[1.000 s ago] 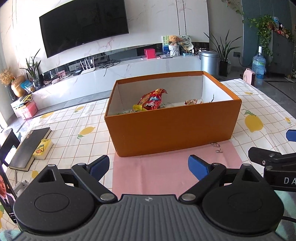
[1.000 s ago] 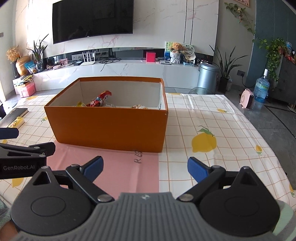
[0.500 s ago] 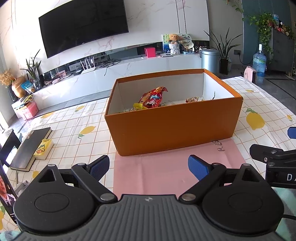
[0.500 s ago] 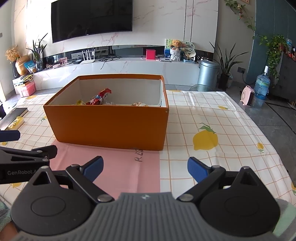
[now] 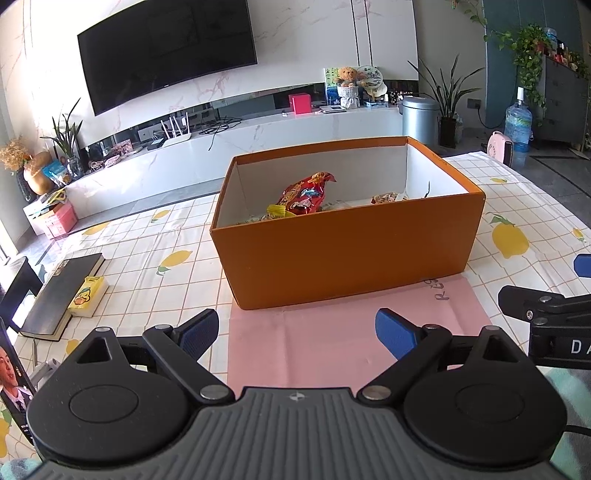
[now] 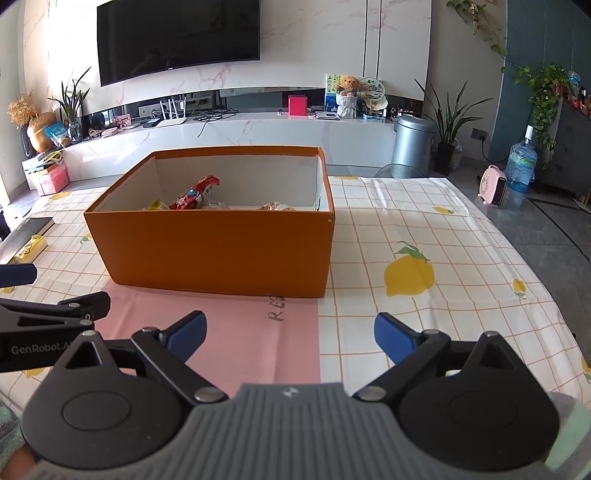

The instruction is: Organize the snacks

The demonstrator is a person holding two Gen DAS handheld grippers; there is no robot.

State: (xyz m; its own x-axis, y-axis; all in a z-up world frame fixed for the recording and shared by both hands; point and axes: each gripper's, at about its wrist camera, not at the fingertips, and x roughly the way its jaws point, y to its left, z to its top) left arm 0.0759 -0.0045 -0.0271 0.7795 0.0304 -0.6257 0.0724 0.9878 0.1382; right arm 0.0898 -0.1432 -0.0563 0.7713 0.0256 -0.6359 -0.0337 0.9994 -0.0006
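From the left wrist view, the left gripper [image 5: 297,330] is spread wide and empty above a pink sheet [image 5: 351,332] on the bench [image 5: 155,280]. Just beyond stands an orange box [image 5: 347,254] — a red snack packet [image 5: 304,194] lies inside. A black book [image 5: 59,295] lies well to the left.

From the right wrist view, the right gripper [image 6: 290,334] is likewise wide and empty; the orange box [image 6: 214,251] holds the red snack packet [image 6: 194,194].

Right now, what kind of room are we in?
Most likely a home living room: a big television hangs on the wall above a long white cabinet, with houseplants nearby and a lemon-print cloth on the table.
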